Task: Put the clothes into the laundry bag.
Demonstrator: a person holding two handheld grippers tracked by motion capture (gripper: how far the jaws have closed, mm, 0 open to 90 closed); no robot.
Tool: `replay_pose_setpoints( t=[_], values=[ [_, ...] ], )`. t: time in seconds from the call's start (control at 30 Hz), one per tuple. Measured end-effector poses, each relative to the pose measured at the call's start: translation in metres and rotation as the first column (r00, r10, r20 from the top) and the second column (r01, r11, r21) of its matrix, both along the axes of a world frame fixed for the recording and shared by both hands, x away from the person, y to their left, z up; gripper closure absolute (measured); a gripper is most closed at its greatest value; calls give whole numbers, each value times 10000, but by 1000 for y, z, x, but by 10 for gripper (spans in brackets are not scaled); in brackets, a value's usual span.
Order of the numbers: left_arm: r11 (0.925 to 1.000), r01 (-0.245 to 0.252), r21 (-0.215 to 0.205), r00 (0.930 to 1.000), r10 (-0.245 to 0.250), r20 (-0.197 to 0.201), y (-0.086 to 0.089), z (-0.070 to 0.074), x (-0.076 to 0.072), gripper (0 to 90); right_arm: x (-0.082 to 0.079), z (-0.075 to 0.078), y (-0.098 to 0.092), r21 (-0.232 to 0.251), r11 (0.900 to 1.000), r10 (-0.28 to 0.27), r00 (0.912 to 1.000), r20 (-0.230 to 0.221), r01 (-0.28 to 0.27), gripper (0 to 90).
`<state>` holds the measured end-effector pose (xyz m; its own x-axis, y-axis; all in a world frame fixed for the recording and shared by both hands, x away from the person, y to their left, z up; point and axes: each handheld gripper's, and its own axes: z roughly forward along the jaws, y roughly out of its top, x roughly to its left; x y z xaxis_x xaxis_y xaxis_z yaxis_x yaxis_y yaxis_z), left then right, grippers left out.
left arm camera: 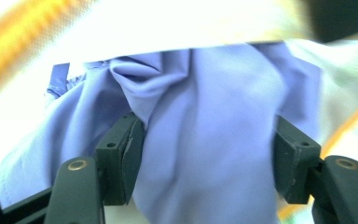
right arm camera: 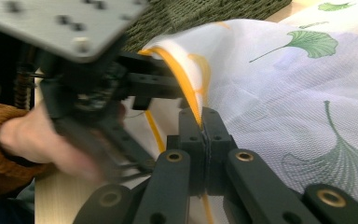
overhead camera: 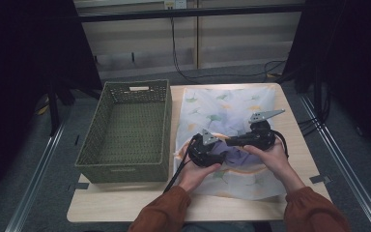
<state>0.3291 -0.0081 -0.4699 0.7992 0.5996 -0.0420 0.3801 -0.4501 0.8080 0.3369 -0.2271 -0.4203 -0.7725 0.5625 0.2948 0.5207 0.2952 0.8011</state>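
Dim room, dark curtains at both sides, cables on grey floor behind. Light wooden table [overhead camera: 125,203] carries a green woven basket [overhead camera: 125,130] on the left part and a white mesh bag [overhead camera: 232,108] with green leaf print and orange trim on the right part, just beside the basket.

Person in rust-orange sleeves [overhead camera: 164,212] holds both tools over the near part of the bag. Lavender-blue cloth [left arm camera: 205,140] bunched inside the bag at its near end, seen as a purple patch between the two hands in the high view.

Left hand-held gripper [left arm camera: 205,163]: jaws spread wide apart, the lavender cloth bulging between them and touching both pads; not clamped. In the high view it sits at the bag's left edge, near the basket's front right corner.

Right hand-held gripper [right arm camera: 204,144]: jaws pressed together, pinching the bag's orange-trimmed edge [right arm camera: 186,79], which is lifted. Left tool and left hand [right arm camera: 37,140] blurred just beside it in the right gripper view. Grey plate [overhead camera: 266,115] on top.
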Motion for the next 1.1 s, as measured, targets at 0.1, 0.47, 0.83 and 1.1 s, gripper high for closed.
replay_pose_setpoints(
  t=[0.1, 0.47, 0.83, 1.1],
  values=[
    [9992, 404, 21, 9991, -404, 84, 8, 6, -9, 406, 0, 0, -1, 15, 10000, -49, 10000, -32, 49, 894],
    [9783, 1676, 1221, 9856, -1633, -439, 10, -22, -20, 665, 0, 0, -1, 0, 10000, -58, 10000, -54, 58, 894],
    [9993, 244, 294, 9996, -249, 156, -10, -21, -6, 898, -1, 1, 3, -265, 9996, 78, 10000, 25, -77, 894],
    [9978, -662, -54, 9971, 664, 372, -25, -16, 7, 899, -1, 0, 4, -289, 9993, 254, 9997, -43, -256, 895]
  ],
)
